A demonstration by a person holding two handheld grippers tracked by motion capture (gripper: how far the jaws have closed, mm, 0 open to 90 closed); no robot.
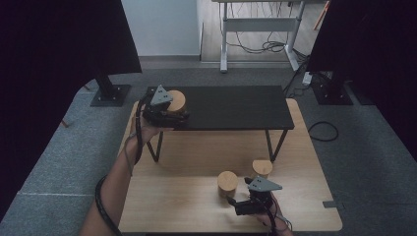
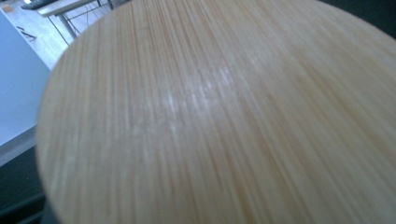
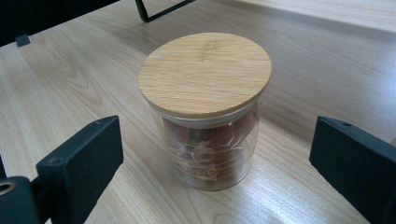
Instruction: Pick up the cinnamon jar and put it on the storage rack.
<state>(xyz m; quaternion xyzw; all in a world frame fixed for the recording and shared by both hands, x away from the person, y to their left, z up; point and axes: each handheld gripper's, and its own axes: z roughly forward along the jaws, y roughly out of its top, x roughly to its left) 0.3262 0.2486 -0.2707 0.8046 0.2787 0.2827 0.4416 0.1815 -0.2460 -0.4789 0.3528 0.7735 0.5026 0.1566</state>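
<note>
The left gripper [image 1: 164, 112] sits at the left end of the black shelf [image 1: 236, 105], a low stand raised above the desk [image 1: 196, 206]. Its jaws are closed on a lidded jar [image 1: 176, 100], which stands on the shelf near that left end; in the left gripper view the jar's bamboo lid [image 2: 224, 121] lies directly ahead, very close and blurred, and the jaws themselves are hidden. The right gripper [image 1: 248, 202] rests low over the near part of the desk. Its jaws stand wide apart and hold nothing. In the right gripper view a second jar [image 3: 205, 107], glass with a bamboo lid and brownish contents, stands upright on the desk, centred between the two jaws and slightly beyond their tips, clear of both pads. In the high view this jar [image 1: 227, 183] is just left of the right gripper. A third jar [image 1: 262, 168] stands near it, toward the shelf's right leg.
</note>
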